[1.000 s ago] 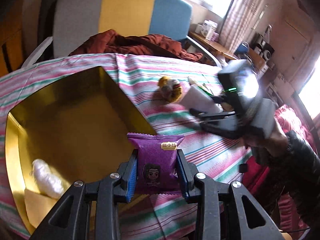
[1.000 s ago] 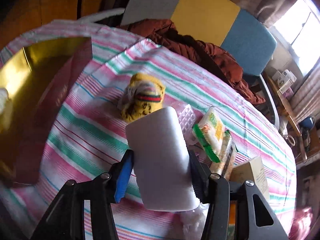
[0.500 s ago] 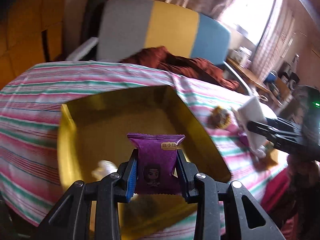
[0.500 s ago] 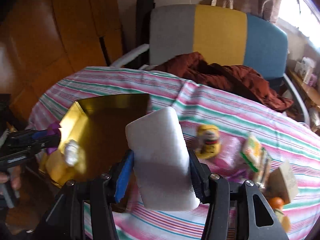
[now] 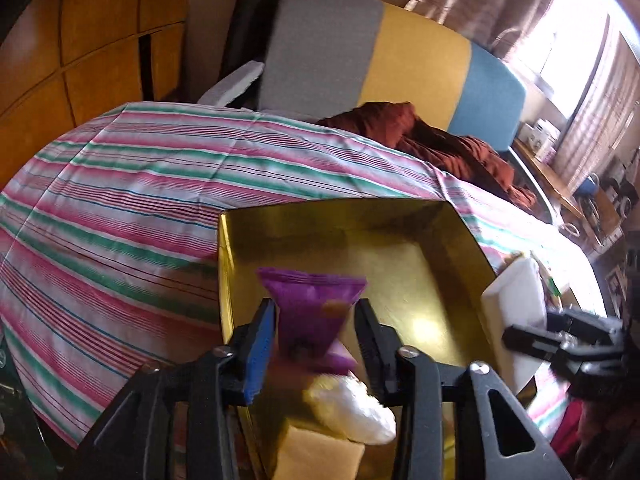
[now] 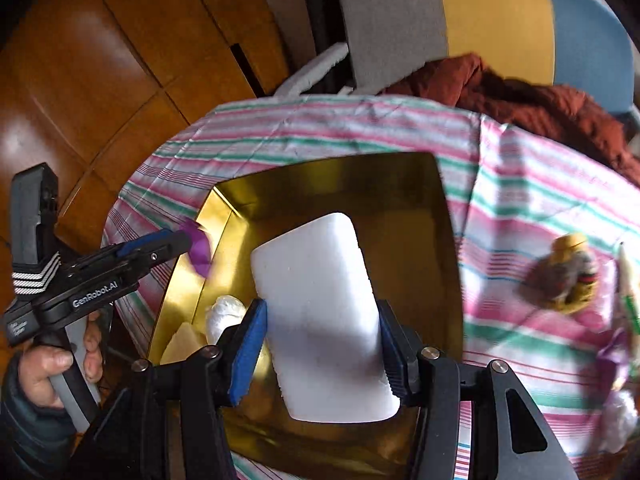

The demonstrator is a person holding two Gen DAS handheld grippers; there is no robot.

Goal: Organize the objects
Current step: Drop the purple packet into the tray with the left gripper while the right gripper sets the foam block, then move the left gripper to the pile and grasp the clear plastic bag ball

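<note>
Both grippers are reaching over a gold tray (image 5: 460,232) on a striped tablecloth (image 5: 120,208). The left gripper (image 5: 316,332) is hovering above the tray's near end, and a purple snack packet (image 5: 312,312), blurred and upright, is sitting between its parted fingers; I cannot tell whether they are gripping it. The right gripper (image 6: 320,336) is clamping a white foam block (image 6: 320,312), long axis pointing forward, above the tray's middle.
</note>
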